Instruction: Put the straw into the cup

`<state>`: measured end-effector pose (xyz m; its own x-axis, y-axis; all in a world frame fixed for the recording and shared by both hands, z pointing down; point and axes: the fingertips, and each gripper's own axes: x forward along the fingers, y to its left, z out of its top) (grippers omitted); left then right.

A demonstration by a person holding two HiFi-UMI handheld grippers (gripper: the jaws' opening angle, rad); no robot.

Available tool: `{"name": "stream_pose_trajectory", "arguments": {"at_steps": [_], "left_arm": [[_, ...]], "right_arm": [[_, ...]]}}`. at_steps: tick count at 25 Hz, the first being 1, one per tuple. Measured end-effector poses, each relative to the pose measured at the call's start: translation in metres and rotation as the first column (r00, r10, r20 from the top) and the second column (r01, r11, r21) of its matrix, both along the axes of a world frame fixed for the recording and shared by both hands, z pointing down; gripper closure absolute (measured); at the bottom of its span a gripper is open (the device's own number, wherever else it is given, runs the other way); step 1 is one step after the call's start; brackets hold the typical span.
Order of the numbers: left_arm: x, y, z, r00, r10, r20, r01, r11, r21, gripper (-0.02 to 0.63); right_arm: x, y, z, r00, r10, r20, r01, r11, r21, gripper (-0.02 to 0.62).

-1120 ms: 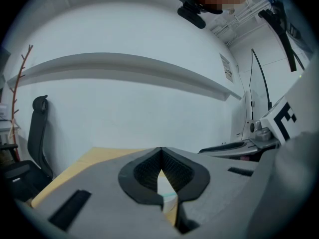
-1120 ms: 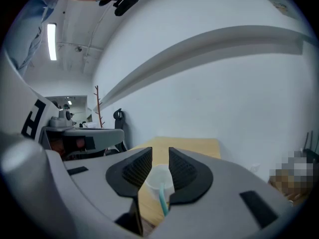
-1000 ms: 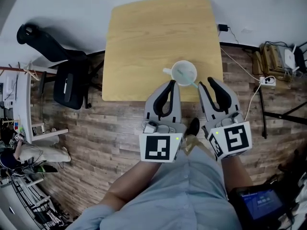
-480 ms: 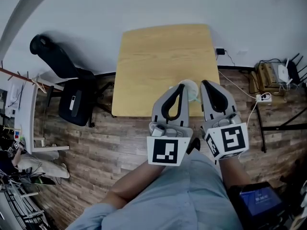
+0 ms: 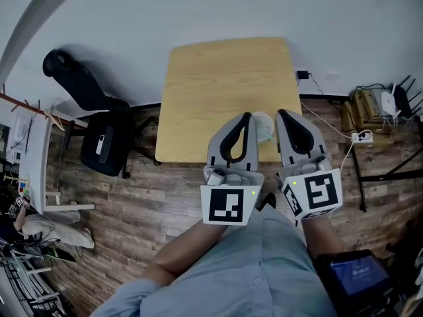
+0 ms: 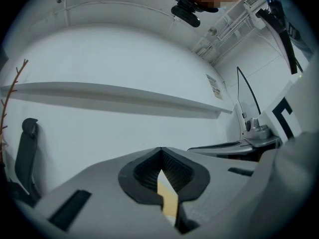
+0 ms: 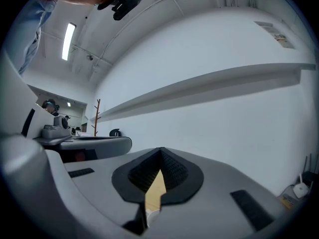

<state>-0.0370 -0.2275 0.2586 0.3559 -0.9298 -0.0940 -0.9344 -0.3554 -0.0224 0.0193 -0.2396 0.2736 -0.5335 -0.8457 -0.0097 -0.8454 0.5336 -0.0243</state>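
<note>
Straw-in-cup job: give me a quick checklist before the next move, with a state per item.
1. Left tool empty: ok. Its jaws are shut with nothing between them.
2. Right tool empty: ok. Its jaws are shut with nothing between them.
3. Cup on the table: ok. It stands near the front edge, partly hidden behind the two tools in the head view.
4. Straw in the cup: cannot tell. The tools cover most of the cup and no straw can be made out.
5. Tools off the cup: ok. Neither gripper view shows the cup at the jaws.
</note>
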Motion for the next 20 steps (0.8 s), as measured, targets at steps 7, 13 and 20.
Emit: {"name": "stream_pose_trajectory", "arguments": {"at_steps": [7,13,20], "left_arm": [[-0.0005,0.0018,0.0033,1.000,0.005,0.007,-0.005,1.000,0.000,0.614],[-0.0023,-0.0013,0.0058,1.000,0.009,0.002,-0.009,1.000,-0.005,0.614],[-0.0016,-0.0070,0.0077,1.000,0.016,0.000,-0.016,1.000,-0.013,0.614]], "right_arm": [[-0.0015,0.0020,0.0019,1.000,0.004,0.005,-0.004,1.000,-0.002,0.596],[-0.0044,0.0005,0.0049,1.000,0.006,0.002,-0.006,1.000,-0.007,0.596],[-0.0049,-0.0050,0.0058,1.000,0.007,0.000,-0.007,1.000,-0.012,0.597]]}}
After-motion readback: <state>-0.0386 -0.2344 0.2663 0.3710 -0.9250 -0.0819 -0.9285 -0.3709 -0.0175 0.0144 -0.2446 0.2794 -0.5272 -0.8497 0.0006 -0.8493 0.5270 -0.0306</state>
